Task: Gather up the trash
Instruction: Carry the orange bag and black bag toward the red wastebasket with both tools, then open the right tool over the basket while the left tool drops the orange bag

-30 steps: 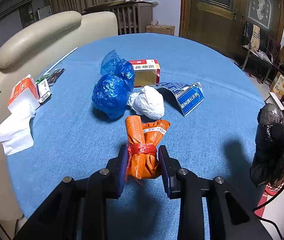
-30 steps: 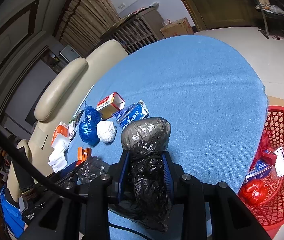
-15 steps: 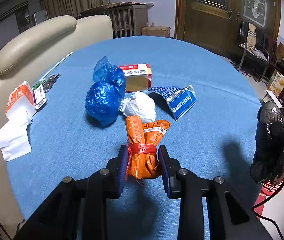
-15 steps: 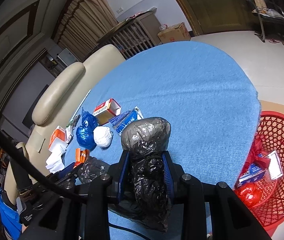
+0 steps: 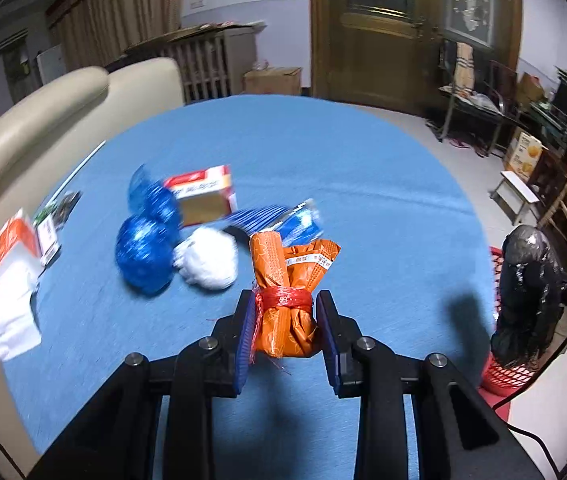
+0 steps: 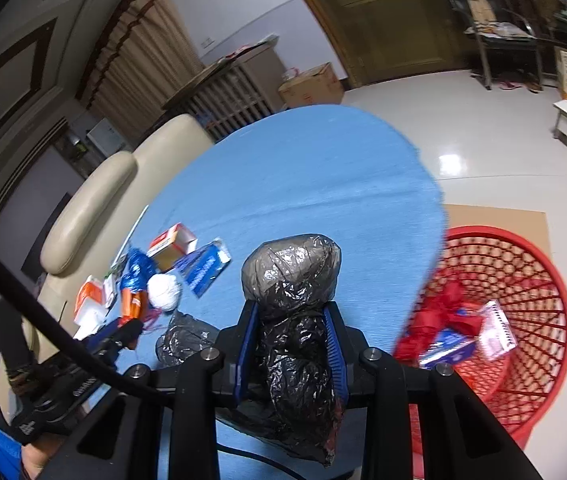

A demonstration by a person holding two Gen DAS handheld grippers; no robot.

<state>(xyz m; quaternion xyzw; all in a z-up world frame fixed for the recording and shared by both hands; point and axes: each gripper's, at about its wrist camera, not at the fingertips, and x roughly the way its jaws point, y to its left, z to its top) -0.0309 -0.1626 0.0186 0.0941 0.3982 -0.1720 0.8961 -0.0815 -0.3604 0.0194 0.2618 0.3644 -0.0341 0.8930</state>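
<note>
- Your left tongs (image 5: pixel 284 326) pinch the orange bundle (image 5: pixel 289 286), tied with a red band, and hold it above the blue-covered counter (image 5: pixel 363 184), clear of the cloth.
- Your right tongs (image 6: pixel 292 346) are clamped on the black plastic bag (image 6: pixel 293 300), whose crumpled grey top sticks out past the fingertips while its tail hangs below the jaws; it sits near the counter's edge on the basket side.
- The red basket (image 6: pixel 539 264) stands on the floor just beside the counter and already holds some trash: something red, a blue-and-white packet and a pinkish card. So part of the job is done, and I judge that both loads in your tongs are headed there next.
- Left on the counter: two blue plastic balls (image 5: pixel 145 252), a white wad (image 5: pixel 207 258), a red-and-white carton (image 5: pixel 201 194), a blue flattened packet (image 5: pixel 283 218) and, in the right view, a second dark bag (image 6: pixel 181 338) close to your left tongs.
- Near the counter's far side lie an orange-and-white box (image 5: pixel 13 240), folded white tissue (image 5: pixel 9 320) and a few small packets; whether these count as trash I cannot tell.
- A cream padded chair (image 5: pixel 39 116) backs against the counter. Beyond it are curtains, a slatted cabinet, a wooden door (image 5: pixel 367 36) and a pale tiled floor (image 6: pixel 483 136) with a cardboard sheet under the basket.
</note>
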